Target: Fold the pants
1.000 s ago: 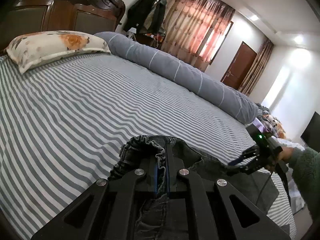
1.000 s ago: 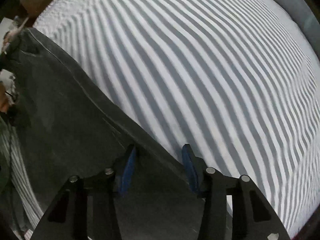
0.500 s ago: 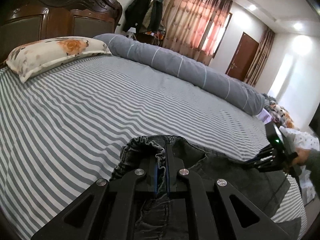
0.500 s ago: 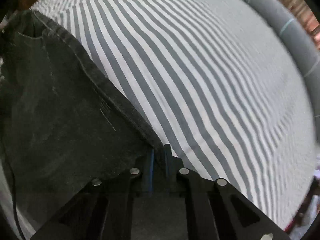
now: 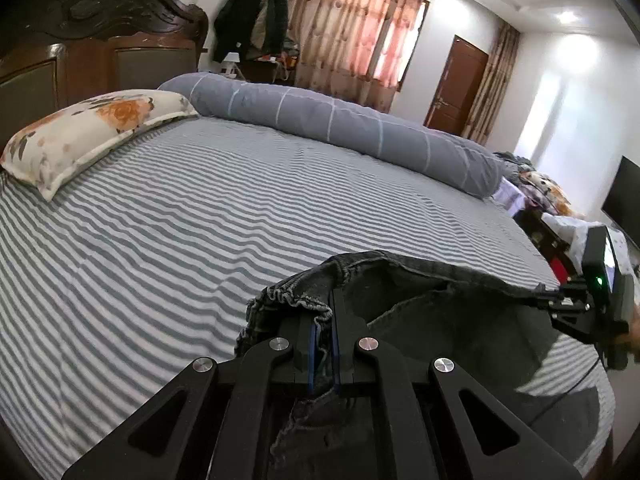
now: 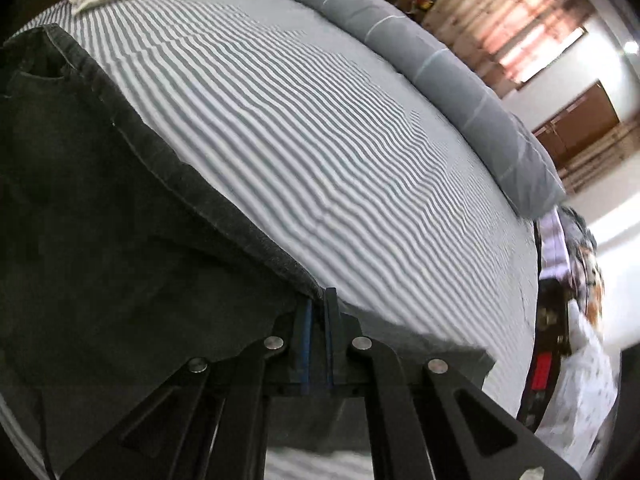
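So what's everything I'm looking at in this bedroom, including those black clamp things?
pants: one, dark grey denim, held up over the near edge of the bed
bed sheet: one, grey and white stripes, covering the bed
pillow: one, cream with orange flowers, at the head of the bed
bolster: one, long, grey with thin pale lines, along the far side
headboard: one, dark carved wood, behind the pillow
curtains: pinkish-brown, on the far wall
door: one, brown, right of the curtains
hanging clothes: dark, left of the curtains
left gripper: black, blue pads, shut on the gathered waistband
right gripper: black, blue pads, shut on the pants edge
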Available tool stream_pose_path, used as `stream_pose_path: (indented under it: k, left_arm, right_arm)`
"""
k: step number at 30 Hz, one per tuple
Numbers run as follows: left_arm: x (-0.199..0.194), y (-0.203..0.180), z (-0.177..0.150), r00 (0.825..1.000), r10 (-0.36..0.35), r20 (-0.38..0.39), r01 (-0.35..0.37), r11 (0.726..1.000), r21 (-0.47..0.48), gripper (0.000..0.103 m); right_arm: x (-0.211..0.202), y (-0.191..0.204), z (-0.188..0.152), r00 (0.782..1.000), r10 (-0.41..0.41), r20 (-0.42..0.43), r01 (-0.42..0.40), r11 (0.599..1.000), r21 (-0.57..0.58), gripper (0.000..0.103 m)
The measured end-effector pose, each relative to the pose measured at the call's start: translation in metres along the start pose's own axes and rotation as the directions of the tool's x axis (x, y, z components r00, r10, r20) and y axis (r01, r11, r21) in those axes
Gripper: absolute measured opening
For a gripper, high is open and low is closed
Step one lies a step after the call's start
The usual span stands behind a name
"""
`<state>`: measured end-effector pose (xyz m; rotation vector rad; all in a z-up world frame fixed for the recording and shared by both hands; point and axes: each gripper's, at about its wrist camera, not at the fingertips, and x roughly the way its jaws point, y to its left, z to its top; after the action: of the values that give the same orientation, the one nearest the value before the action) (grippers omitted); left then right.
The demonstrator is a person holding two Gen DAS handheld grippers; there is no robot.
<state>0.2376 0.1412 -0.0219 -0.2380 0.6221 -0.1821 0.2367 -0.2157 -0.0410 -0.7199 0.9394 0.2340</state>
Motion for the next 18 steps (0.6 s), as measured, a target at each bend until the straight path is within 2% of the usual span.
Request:
stream_pose_path:
  k: [2,8,14,18]
  left_arm:
    - [-0.012,-0.003,-0.004,1.0,-0.008,-0.01,0.008,1.0,0.011,0.006]
    - [-0.046,-0.018,-0.038,0.997,-0.003,-0.073,0.008,0.998,0.069,0.006]
    - [-0.061,-0.016,-0.074,0.985,0.033,-0.169,-0.017,0.995,0.094,0.007]
    - [-0.063,-0.012,-0.103,0.968,0.065,-0.243,-0.045,0.995,0.088,0.007]
  right_arm:
    - [-0.009,-0.02,-0.028,1.0,0.001,0.008,-0.002,0.999,0.052,0.003]
    - [-0.035,0.001,-0.094,0.999,0.032,0.006,-0.032,0.983,0.18,0.003]
    - [-0.038,0.036,-0.142,0.997,0.081,-0.001,-0.077,0.959,0.273,0.003]
    - [-0.026,0.047,-0.153,0.995,0.101,-0.022,-0.09,0.949,0.301,0.004]
